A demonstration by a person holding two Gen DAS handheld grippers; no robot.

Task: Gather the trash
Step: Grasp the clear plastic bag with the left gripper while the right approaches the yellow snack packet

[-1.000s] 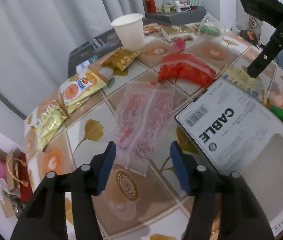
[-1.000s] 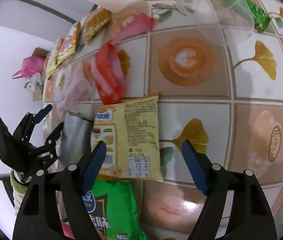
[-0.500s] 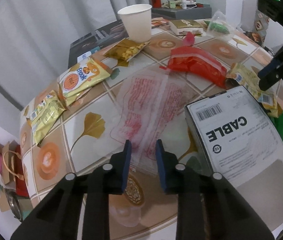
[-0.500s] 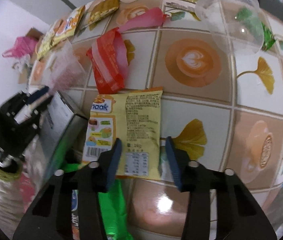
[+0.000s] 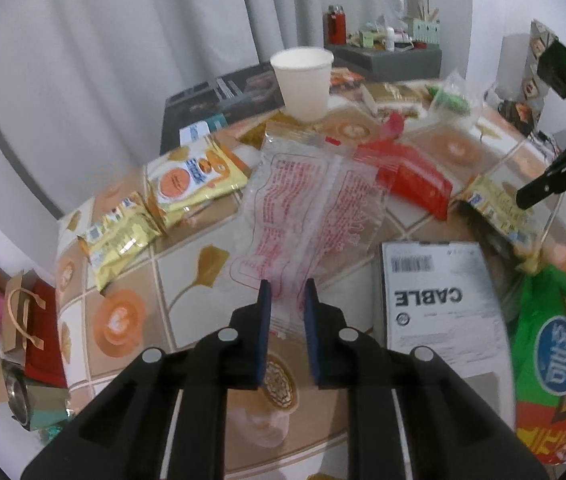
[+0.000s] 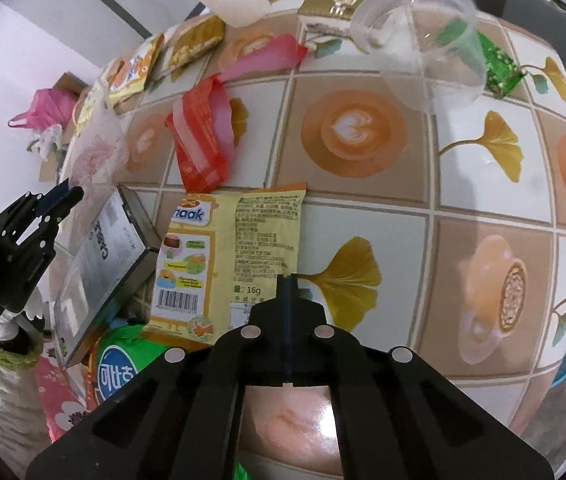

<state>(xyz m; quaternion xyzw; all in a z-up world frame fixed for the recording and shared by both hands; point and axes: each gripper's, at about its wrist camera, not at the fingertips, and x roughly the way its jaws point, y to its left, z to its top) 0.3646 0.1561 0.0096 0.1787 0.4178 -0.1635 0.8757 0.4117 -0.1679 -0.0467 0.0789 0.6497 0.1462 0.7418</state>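
Observation:
My left gripper (image 5: 286,292) is shut on the near edge of a clear plastic wrapper with red print (image 5: 311,204), lifted off the tiled table (image 5: 187,264). It also shows in the right wrist view (image 6: 97,148), with the left gripper (image 6: 65,196) at the far left. My right gripper (image 6: 288,280) is shut on the lower edge of a yellow snack packet (image 6: 235,248). That packet shows in the left wrist view (image 5: 495,208) under the right gripper (image 5: 523,200). A red wrapper (image 6: 201,140) lies beyond.
A grey CABLE box (image 5: 439,304) and a green snack bag (image 5: 555,344) lie between the grippers. A white paper cup (image 5: 303,80), a clear plastic cup (image 6: 419,40), orange and yellow packets (image 5: 191,176) and a pink strip (image 6: 267,56) litter the table.
Both grippers closed from wide open. The left took hold of the clear wrapper and raised it. The right closed on the yellow packet's edge.

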